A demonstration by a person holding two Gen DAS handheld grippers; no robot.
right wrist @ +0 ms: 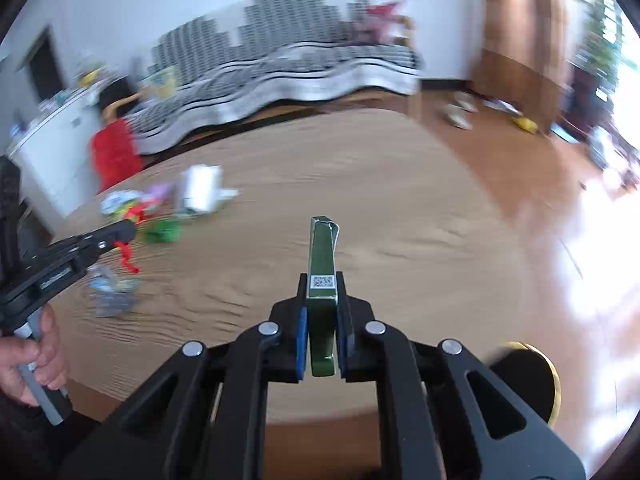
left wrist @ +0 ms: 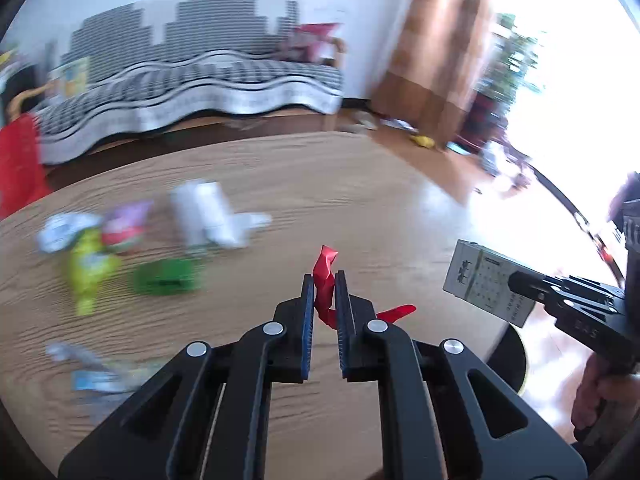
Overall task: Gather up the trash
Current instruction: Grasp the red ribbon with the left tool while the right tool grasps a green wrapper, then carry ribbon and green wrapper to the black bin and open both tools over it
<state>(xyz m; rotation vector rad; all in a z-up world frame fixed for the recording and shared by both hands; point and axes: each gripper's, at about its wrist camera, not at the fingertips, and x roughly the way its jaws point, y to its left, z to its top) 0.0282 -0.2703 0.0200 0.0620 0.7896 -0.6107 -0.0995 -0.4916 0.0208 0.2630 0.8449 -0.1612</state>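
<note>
1. While raised above the round wood-grain table [left wrist: 360, 184], the left gripper [left wrist: 324, 280] has its jaws clenched on a crumpled red plastic wrapper [left wrist: 325, 276].
2. Right gripper [right wrist: 323, 280]: jaws clamped on a flat green cardboard box [right wrist: 322, 264] bearing a QR label, held over the table's near edge.
3. Blurred litter on the table's left part: white crumpled carton [left wrist: 204, 212], yellow-green packet [left wrist: 90, 266], green wrapper [left wrist: 166, 276].

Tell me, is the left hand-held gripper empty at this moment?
No. The left hand-held gripper is closed on a red scrap of wrapper, which sticks out between its two fingers above the wooden table.
</note>
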